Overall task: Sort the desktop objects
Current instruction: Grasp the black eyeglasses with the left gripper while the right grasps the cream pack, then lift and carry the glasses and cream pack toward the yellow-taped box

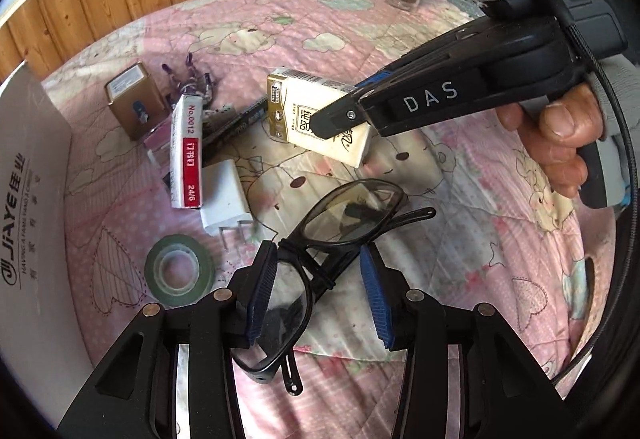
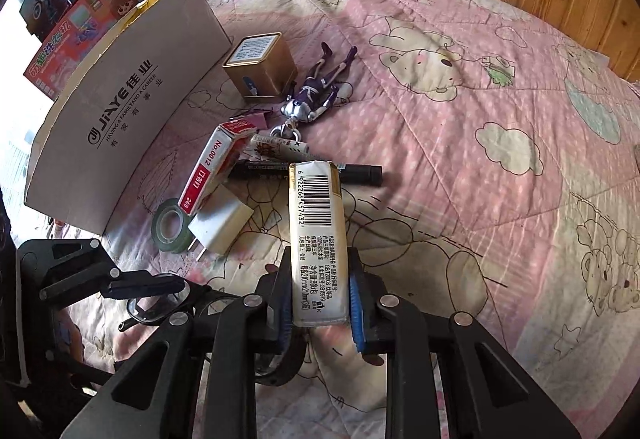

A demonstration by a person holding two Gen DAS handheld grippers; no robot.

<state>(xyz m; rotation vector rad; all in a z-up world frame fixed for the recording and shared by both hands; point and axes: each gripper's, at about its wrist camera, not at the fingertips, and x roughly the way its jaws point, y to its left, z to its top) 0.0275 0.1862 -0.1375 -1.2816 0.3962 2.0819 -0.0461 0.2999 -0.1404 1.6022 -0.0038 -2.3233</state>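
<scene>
clamping a tissue pack by its long sides, the right gripper lifts it off the quilt, likely bound for the cardboard box. nearer than the box, the left gripper straddles the glasses, jaws spread, not yet pinching.

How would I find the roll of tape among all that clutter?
Start at the big cardboard box on the pink quilt. Near its lower corner lies the roll of tape, beside a white plug. It is the only green ring there.
</scene>
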